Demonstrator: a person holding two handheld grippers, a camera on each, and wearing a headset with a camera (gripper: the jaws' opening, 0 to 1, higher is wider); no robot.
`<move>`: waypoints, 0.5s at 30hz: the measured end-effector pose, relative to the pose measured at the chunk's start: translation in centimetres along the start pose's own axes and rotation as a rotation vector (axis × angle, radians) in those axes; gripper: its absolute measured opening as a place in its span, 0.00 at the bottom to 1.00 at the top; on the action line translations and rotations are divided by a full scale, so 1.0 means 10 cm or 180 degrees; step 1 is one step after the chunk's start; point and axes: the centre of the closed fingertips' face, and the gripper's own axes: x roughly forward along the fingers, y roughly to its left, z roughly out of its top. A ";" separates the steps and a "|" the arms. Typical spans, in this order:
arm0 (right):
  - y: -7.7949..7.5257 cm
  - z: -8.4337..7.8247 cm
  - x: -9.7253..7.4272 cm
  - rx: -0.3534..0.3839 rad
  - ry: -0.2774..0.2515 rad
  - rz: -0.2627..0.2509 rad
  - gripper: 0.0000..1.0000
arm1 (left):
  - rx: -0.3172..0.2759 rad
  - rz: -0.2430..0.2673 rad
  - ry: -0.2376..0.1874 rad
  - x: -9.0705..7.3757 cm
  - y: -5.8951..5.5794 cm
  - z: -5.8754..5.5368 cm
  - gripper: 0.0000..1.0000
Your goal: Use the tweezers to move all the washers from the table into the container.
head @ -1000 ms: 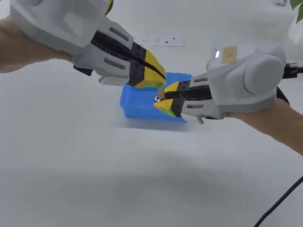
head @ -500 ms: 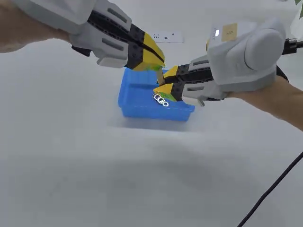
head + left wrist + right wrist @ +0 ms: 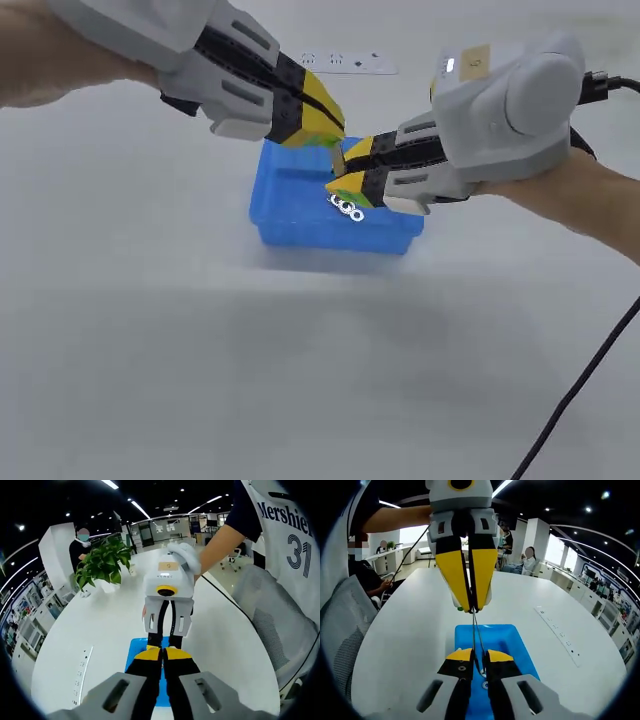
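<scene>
1. Head view: two hand-held grippers met over a blue container in the middle of the frame, on a white table. The left gripper was at the upper left and the right gripper at the right, their yellow tips close together.
2. In the right gripper view, the tweezers showed as two thin metal arms. They ran from the left gripper's jaws at the top of the frame down between the right gripper's jaws at the bottom.
3. The left gripper's jaws were closed on the tweezers' upper end. The right gripper's jaws sat close on either side of the arms and seemed to us to be squeezing them.
4. The tweezers' arms lay almost together. We could not tell whether their tips held a washer.
5. A few washers lay in a short row on the container's floor, just below the right gripper's tips in the head view.
6. We judged that a washer let go near the container's wall could bounce out onto the table. With both grippers crowded low over it, a nudge could slide the light container. The thin tweezers could also twist in the left gripper's grip.
7. A power strip lay at the top centre and a dark cable at the lower right, both well apart from the container. A potted plant stood at the upper left of the left gripper view.
8. Nothing stood between the tweezers and the container.
</scene>
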 end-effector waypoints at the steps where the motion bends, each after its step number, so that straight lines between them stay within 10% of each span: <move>1: -0.01 -0.03 0.02 0.0012 0.0004 0.0018 0.10 | -0.0013 -0.0007 0.0013 0.03 0.02 -0.04 0.05; 15: -0.06 -0.28 0.16 0.0141 0.0051 0.0118 0.10 | -0.0169 -0.0090 0.0037 0.21 0.08 -0.26 0.05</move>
